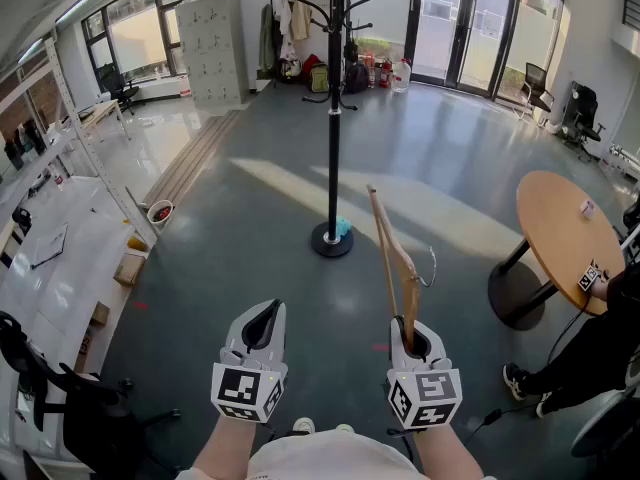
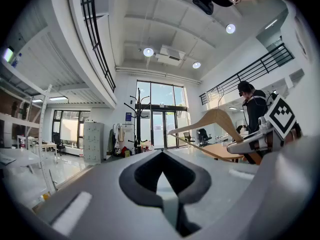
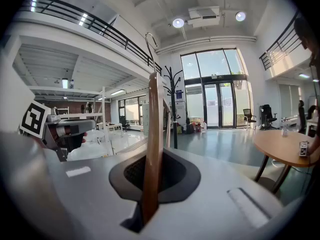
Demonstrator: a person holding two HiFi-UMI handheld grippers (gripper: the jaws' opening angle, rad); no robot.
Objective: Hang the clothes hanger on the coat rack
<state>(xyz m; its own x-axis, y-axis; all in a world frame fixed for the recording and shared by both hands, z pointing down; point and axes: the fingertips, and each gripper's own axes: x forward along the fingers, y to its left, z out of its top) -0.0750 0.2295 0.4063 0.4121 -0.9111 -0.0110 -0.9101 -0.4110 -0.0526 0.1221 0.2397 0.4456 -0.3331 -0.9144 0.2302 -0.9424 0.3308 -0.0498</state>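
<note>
The right gripper (image 1: 410, 334) is clamped on the lower end of one arm of the wooden clothes hanger (image 1: 391, 258), which rises upright from between its jaws, tilted slightly left, its metal hook (image 1: 430, 266) on the right side. The left gripper (image 1: 263, 325) is level beside it, jaws together on nothing. The black coat rack (image 1: 333, 118) stands well ahead on the grey floor (image 1: 250, 218), apart from the hanger.
</note>
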